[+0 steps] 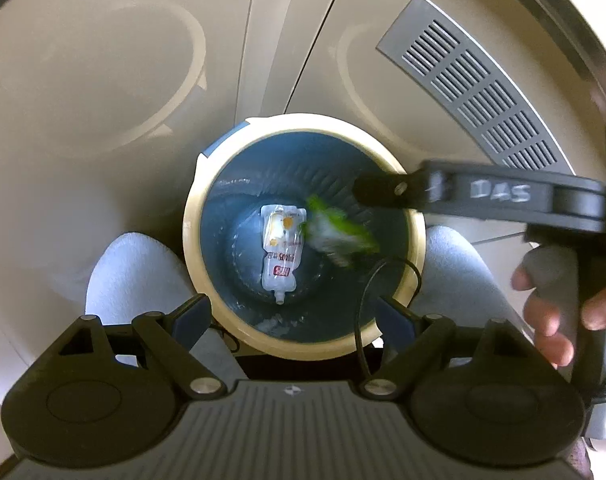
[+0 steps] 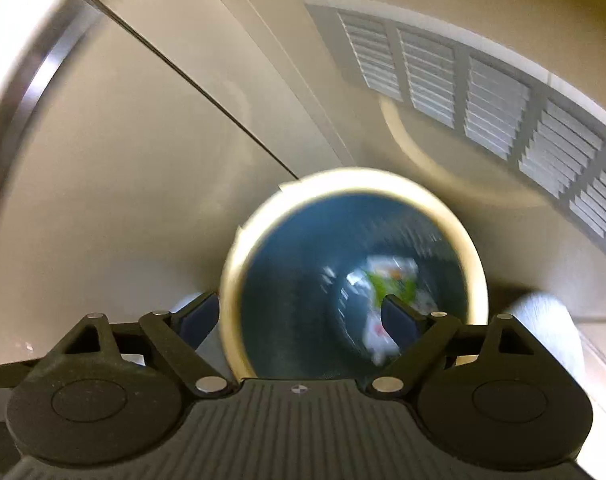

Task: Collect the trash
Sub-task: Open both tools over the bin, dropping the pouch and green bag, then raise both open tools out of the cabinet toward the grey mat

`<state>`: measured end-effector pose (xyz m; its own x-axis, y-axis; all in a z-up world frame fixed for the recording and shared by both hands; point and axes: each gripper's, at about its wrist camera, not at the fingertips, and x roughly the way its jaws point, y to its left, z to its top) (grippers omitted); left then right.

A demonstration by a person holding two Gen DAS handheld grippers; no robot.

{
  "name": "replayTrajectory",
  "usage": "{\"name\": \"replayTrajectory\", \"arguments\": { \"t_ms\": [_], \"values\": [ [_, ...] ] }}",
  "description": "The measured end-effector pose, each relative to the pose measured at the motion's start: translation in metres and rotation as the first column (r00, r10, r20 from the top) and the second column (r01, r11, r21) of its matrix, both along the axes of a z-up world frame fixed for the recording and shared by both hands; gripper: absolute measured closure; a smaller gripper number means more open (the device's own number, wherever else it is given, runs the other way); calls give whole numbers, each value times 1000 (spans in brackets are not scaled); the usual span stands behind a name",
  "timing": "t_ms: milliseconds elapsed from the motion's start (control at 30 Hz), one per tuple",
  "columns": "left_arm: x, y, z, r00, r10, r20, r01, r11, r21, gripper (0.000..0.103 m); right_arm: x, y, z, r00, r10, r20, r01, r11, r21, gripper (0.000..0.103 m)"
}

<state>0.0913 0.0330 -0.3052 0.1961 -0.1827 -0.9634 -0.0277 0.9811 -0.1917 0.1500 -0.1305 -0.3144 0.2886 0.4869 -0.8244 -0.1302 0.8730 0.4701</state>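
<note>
Looking down past my left tongs (image 1: 293, 316), I see their fingers spread wide with nothing between them, hanging over the near rim of the trash bin (image 1: 207, 184). That bin, blue inside with a cream rim, stands on the floor between my two feet in pale socks (image 1: 135, 276). My right tongs (image 2: 299, 314) also stand wide apart and hold nothing; from the left camera they reach in over the bin's right rim, my hand (image 1: 559, 308) wrapped on the grip. A thin black cord (image 1: 367, 304) loops over the near right rim. At the bottom of the bin lies a clear pouch with red print (image 1: 281, 256), flat and about central. Just to its right a green and white wrapper (image 1: 335, 232) is blurred; I cannot tell whether it is touching the bottom. Beyond the bin, the beige floor (image 1: 103, 120) runs to a grey slatted vent (image 1: 483, 84) at the far right.
</note>
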Motion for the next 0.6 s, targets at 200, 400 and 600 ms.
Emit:
{"name": "replayTrajectory", "arguments": {
  "t_ms": [200, 400, 600],
  "values": [
    [-9, 4, 27, 997, 17, 71, -18, 1000, 17, 11, -27, -20, 52, 986, 6, 169, -15, 999, 53, 13],
    [-23, -2, 76, 973, -2, 232, -9, 999, 43, 11, -82, -46, 130, 883, 80, 462, -78, 997, -24, 3],
    [-39, -12, 116, 937, -22, 348, 11, 999, 34, 10, -126, -77, 194, 706, 53, 707, 44, 992, -118, 0]
  ]
}}
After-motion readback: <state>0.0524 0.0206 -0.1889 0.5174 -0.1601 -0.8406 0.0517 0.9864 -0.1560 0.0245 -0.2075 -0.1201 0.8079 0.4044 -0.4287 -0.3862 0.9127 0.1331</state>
